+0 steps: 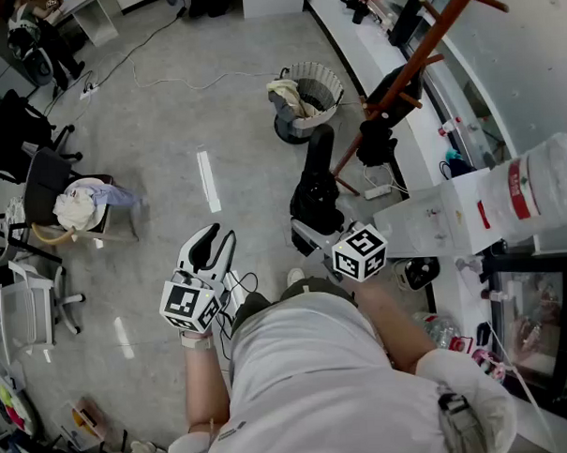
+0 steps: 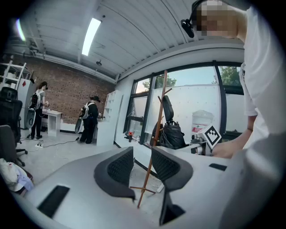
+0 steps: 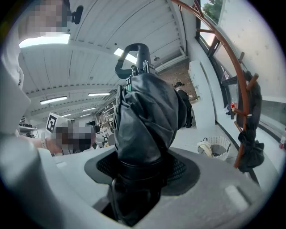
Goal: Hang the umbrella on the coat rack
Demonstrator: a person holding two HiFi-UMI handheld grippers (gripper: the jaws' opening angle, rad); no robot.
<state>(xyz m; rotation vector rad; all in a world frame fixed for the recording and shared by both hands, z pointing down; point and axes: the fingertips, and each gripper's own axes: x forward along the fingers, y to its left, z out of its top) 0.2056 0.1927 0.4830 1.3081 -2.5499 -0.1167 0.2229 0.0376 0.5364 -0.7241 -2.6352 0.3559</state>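
A pale grey floor (image 1: pixel 167 132) runs to a far brick wall (image 2: pixel 67 96). Tall dark-framed windows (image 2: pixel 187 98) line the right side by a white counter (image 1: pixel 370 48). A strip light (image 2: pixel 90 36) glows on the ribbed ceiling (image 2: pixel 134 40). Office chairs (image 1: pixel 42 180) stand left, a wire waste basket (image 1: pixel 329 78) near the counter.

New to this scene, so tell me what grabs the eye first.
The folded black umbrella stands out, clamped in the right gripper. The reddish-brown coat rack rises at the head view's upper right, with a black bundle hanging on it. The left gripper is open and empty.
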